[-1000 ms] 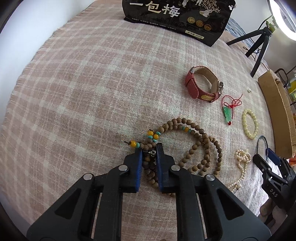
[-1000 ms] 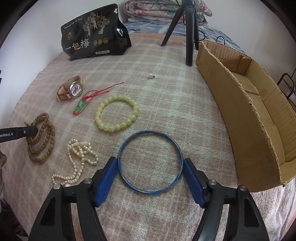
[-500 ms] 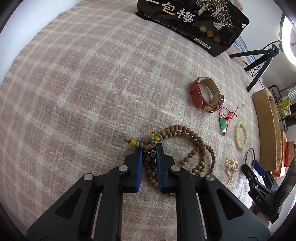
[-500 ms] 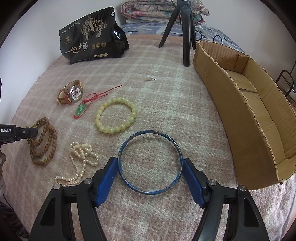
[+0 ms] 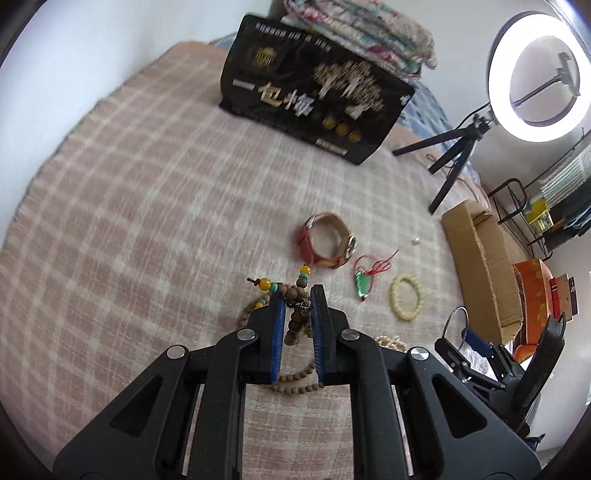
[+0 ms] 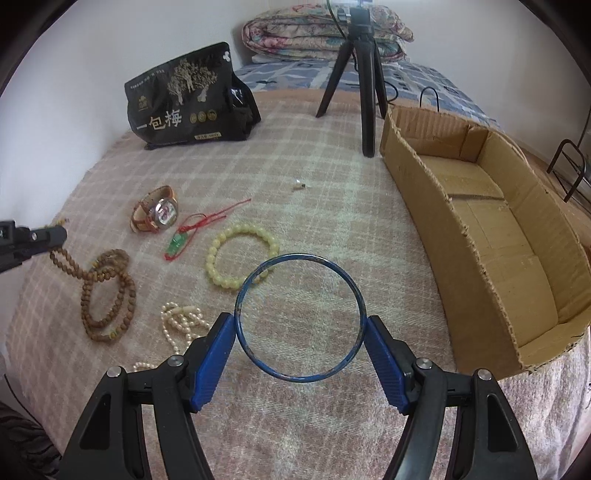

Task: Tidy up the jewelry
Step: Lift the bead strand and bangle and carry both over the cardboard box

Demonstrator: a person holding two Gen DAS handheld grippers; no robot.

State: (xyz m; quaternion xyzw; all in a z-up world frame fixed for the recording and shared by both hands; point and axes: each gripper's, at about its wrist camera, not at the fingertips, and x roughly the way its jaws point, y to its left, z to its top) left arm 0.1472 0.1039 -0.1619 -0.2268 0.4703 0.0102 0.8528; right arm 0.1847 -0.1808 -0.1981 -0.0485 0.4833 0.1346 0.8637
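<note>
My left gripper (image 5: 297, 295) is shut on a brown wooden bead necklace (image 5: 295, 317) and lifts one end off the plaid blanket; the rest trails on the cloth (image 6: 107, 295). My right gripper (image 6: 300, 325) is shut on a thin blue bangle (image 6: 349, 277), held just above the blanket. On the blanket lie a red-strap watch (image 6: 155, 214), a green pendant on red cord (image 6: 176, 246), a yellow bead bracelet (image 6: 218, 251) and a white pearl strand (image 6: 181, 321). An open cardboard box (image 6: 480, 236) stands at the right.
A black snack bag (image 6: 184, 99) stands at the back of the blanket. A black tripod (image 6: 364, 77) stands beside the box, with a ring light (image 5: 535, 70) above. A small pearl earring (image 6: 298, 185) lies mid-blanket. Folded quilts (image 6: 325, 33) lie behind.
My left gripper has risen and tilted up, pulling the necklace's end off the blanket so it hangs stretched. My right gripper has lifted the blue bangle a little higher.
</note>
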